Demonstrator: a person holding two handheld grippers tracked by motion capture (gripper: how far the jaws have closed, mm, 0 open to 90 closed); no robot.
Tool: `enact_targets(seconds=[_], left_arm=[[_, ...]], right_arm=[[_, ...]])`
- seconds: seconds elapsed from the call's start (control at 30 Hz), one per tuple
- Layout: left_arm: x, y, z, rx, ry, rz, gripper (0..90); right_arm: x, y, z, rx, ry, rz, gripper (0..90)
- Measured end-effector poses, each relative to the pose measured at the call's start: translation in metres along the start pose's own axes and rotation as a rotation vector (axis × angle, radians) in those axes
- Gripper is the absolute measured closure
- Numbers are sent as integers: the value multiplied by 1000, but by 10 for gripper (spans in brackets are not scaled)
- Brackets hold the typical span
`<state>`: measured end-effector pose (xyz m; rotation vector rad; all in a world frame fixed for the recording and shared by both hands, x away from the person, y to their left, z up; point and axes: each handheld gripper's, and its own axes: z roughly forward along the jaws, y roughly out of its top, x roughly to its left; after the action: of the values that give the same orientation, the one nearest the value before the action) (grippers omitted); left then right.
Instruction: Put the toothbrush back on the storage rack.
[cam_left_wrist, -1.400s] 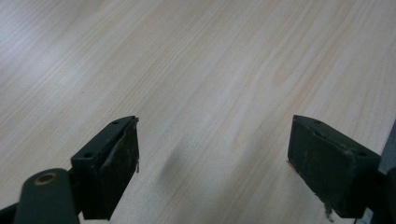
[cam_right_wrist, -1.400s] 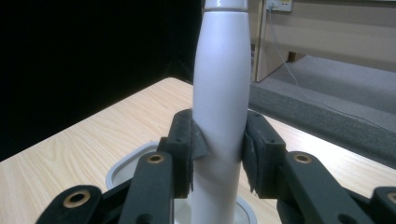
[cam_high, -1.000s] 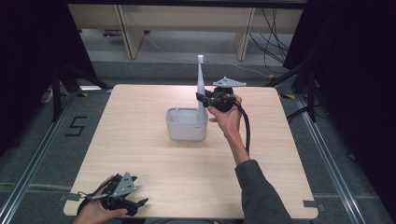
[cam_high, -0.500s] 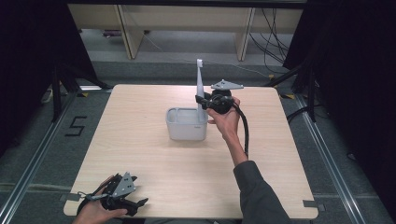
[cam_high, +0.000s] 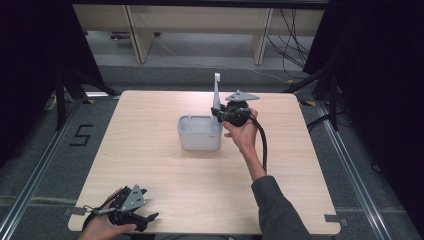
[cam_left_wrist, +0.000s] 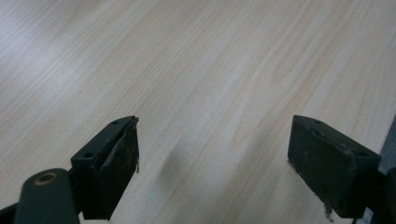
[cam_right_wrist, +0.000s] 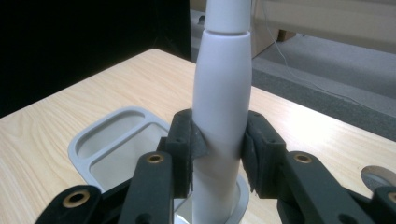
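Right gripper view — toothbrush (cam_right_wrist: 222, 93) upright in grey holder (cam_right_wrist: 100, 140) round slot.

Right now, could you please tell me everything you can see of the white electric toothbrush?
The toothbrush is white, smooth, plastic-looking, with a thick rounded handle narrowing past a seam to a slim neck and small brush head. It stands upright, its lower end in the round slot of the grey holder. The right gripper clamps its handle, fingers pressing both sides.
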<state>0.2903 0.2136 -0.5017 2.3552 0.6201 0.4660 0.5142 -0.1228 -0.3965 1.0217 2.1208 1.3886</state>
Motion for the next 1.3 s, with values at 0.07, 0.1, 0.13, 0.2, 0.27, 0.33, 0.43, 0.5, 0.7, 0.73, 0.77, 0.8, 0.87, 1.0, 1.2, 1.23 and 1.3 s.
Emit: enact_targets(seconds=[0.07, 0.1, 0.13, 0.2, 0.27, 0.33, 0.43, 0.5, 0.7, 0.73, 0.77, 0.8, 0.87, 1.0, 1.2, 1.23, 1.3], left_arm=[[0, 0, 0, 3, -8, 4, 163], [0, 0, 0, 9, -2, 7, 163], [1, 0, -1, 22, -12, 9, 163], [0, 0, 0, 3, 0, 3, 163], [0, 0, 1, -1, -2, 2, 163], [1, 0, 0, 10, 8, 12, 163], [0, 0, 0, 1, -5, 0, 162], [1, 0, 0, 7, 0, 6, 163], [0, 0, 0, 4, 0, 1, 163], [1, 0, 0, 5, 2, 4, 162], [0, 0, 0, -5, -4, -4, 163], [0, 0, 0, 3, -10, 4, 163], [0, 0, 0, 4, -7, 4, 163], [0, 0, 0, -5, -2, -3, 163], [0, 0, -1, -4, 8, 0, 163], [0, 0, -1, -2, 9, -1, 163], [0, 0, -1, -1, 10, -4, 163]], right_arm=[[1, -2, 1, 13, -6, -7, 667], [0, -3, 0, 20, -11, -31, 667], [-1, -5, 1, 14, -15, -39, 667], [0, -7, 2, 33, -5, -32, 667], [0, -9, 2, 42, -12, -37, 667], [0, -10, 3, 41, -12, -41, 667], [2, -11, 3, 55, -2, -38, 667], [2, -12, 5, 45, -6, -55, 667], [4, -13, 5, 63, -12, -54, 667], [4, -13, 4, 61, -16, -62, 667], [3, -14, 4, 64, -18, -68, 667], [4, -14, 4, 71, -22, -61, 667], [5, -15, 5, 72, -15, -47, 667], [5, -16, 5, 83, -13, -58, 667], [6, -19, 6, 96, -16, -33, 668], [5, -19, 6, 95, -15, -43, 668], [4, -20, 8, 88, -11, -54, 669]])
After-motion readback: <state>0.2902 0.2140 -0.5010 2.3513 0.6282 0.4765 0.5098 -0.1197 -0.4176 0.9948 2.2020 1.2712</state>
